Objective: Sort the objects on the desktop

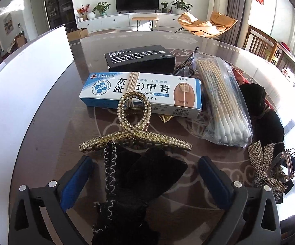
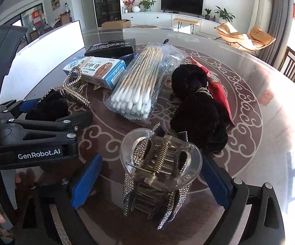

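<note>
Your left gripper [image 1: 145, 175] stands spread wide, its blue pads clear on either side of a black velvet bow [image 1: 127, 187] that lies between them on the glass-topped table [image 1: 65, 106]; nothing is pinched. The bow is soft and light, so it will crumple under the pads; judge the knot at its centre as the firmest place to take it. Just beyond its far end sits the gold pearl hair claw [image 1: 135, 130], stiff, light and bumpy with beads: take it across the looped handle, not the toothed arms, since squeezing the loops together would likely spring it open.

Your right gripper [image 2: 149, 181] is likewise spread, with the clear hair claw [image 2: 159, 163] standing free between the pads on top of a rhinestone bow clip [image 2: 169, 212]. The clear plastic looks smooth and probably slippery, and brittle under a hard squeeze; grip its flat sides near the spring.

Farther out lie the blue-and-white cream box [image 1: 141, 91], rigid and easy to clamp across its narrow faces, with a small bundle of sticks on top; the bagged cotton swabs [image 2: 141, 83], light in a slippery film; a black box [image 1: 141, 58]; and a black plush item [image 2: 196, 106] over red fabric.
</note>
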### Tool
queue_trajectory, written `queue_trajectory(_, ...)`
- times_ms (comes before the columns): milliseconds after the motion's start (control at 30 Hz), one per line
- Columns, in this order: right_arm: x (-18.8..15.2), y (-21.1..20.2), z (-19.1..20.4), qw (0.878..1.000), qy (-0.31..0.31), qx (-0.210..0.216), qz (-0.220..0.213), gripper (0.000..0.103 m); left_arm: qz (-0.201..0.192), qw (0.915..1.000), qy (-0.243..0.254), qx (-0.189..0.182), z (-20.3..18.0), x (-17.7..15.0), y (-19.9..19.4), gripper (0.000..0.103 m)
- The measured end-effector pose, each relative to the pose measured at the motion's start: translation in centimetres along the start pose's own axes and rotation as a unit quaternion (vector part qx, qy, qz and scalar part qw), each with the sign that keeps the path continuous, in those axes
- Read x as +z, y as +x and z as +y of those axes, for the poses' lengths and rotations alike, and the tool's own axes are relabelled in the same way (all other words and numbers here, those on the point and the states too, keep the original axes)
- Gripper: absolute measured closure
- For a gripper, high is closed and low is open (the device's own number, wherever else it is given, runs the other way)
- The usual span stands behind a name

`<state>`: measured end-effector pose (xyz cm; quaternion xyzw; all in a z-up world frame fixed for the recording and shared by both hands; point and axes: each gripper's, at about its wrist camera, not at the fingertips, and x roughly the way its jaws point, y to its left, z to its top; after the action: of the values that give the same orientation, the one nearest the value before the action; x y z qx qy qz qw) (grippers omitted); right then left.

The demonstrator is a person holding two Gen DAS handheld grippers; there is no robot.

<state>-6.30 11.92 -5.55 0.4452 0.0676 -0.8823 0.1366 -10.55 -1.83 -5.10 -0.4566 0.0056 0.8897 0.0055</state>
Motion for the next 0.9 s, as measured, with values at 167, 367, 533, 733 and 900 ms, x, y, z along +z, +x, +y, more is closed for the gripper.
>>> queue_trajectory(167,-0.01,0.17,0.28,1.000,-0.006,0.003,0.004,0.001,0.000,1.0000,0.000,0.000,0.03,0.01,0.03,0.000)
queue_trajectory(367,0.06,0.21,0.35,1.000,-0.005,0.004,0.005,0.001,0.000,1.0000,0.000,0.000,0.04,0.01,0.07,0.000)
queue_trajectory(533,0.06,0.22,0.36,1.000,-0.006,0.004,0.005,0.001,0.000,1.0000,0.000,0.000,0.05,0.01,0.10,0.000)
queue_trajectory(733,0.05,0.23,0.39,1.000,-0.007,0.004,0.005,0.000,0.000,1.0000,0.000,0.000,0.06,0.01,0.11,0.000)
queue_trajectory(900,0.05,0.23,0.42,1.000,-0.007,0.003,0.005,0.000,0.000,1.0000,0.000,0.000,0.06,0.01,0.11,0.000)
